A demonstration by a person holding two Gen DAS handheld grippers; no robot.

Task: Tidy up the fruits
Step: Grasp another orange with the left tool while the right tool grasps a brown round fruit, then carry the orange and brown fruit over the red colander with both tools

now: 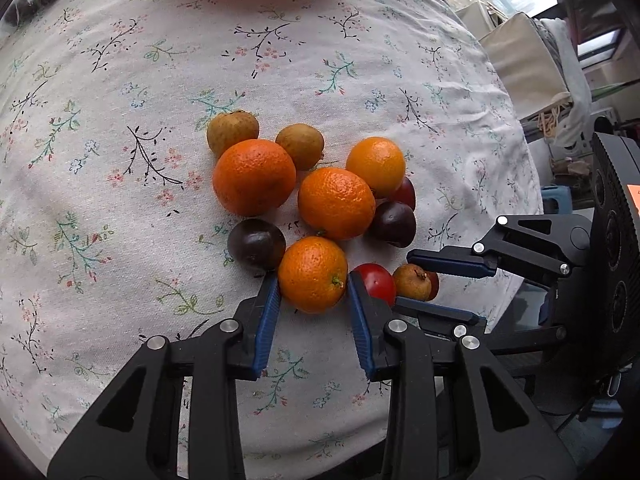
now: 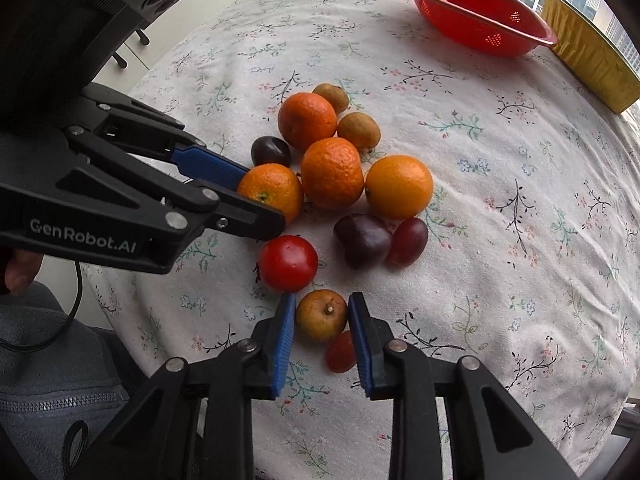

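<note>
Nearest: right gripper (image 2: 322,330) pinching a small brown fruit (image 2: 322,316). Left gripper (image 1: 312,300) clamped on an orange (image 1: 313,274). Both fruits apparently on the cloth (image 1: 120,100), not lifted. Beyond, the pile: oranges, plums, brown fruits, unsorted. Far edge: red colander (image 2: 480,20), seemingly near empty. Sorting barely begun, by my reckoning.

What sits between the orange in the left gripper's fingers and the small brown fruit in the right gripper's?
A red tomato-like fruit lies between the orange and the small brown fruit; the right wrist view shows it best.
</note>
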